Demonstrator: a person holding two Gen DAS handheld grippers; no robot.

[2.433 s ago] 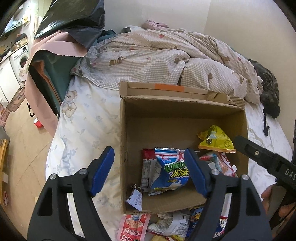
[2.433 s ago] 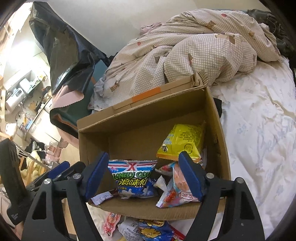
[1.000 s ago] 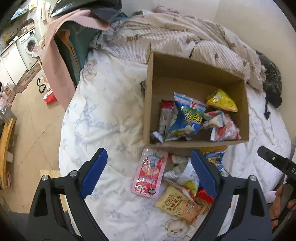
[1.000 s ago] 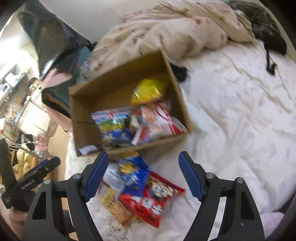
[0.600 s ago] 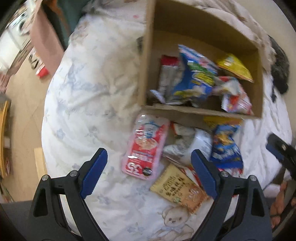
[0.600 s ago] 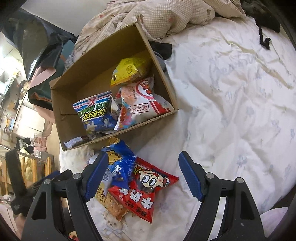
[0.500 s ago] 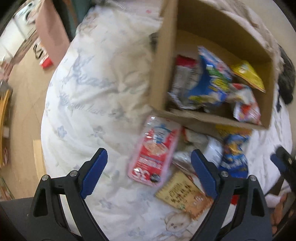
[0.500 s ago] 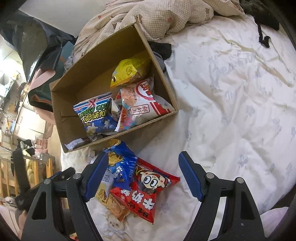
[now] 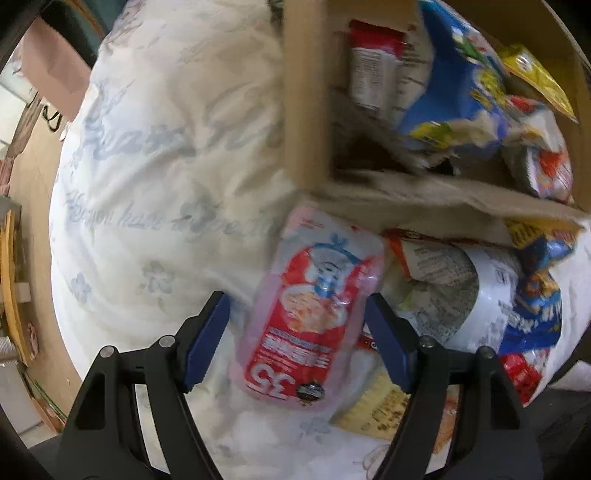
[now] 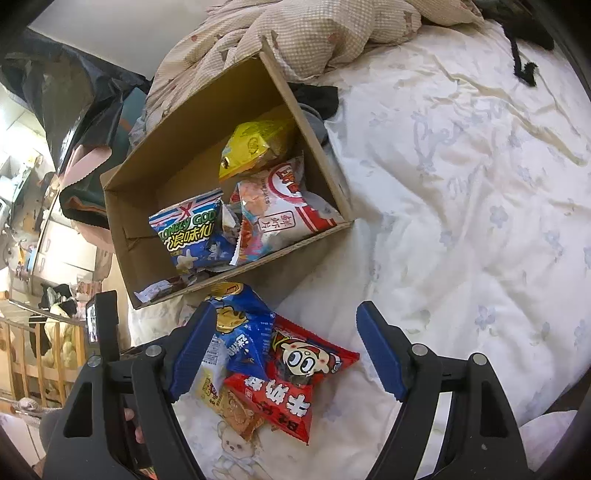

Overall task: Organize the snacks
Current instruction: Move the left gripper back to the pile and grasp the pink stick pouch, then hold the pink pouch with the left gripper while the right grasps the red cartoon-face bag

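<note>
In the box [image 10: 122, 218], four snack packets [image 10: 192, 236]

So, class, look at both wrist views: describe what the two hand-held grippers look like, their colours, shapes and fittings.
Both match. The left gripper and the right gripper each have two black plastic arms with cut-out openings and silver round fasteners. Each arm ends in a blue, wedge-shaped pad, and the right gripper's pad shows a ridged inner edge. No cables, lettering or sleeves show.

Home bedroom, rumpled checked quilt [image 10: 314, 33] on a bed with a white flowered sheet [image 10: 480, 184], cardboard box [image 10: 207, 122] of snacks, cluttered room beyond
</note>
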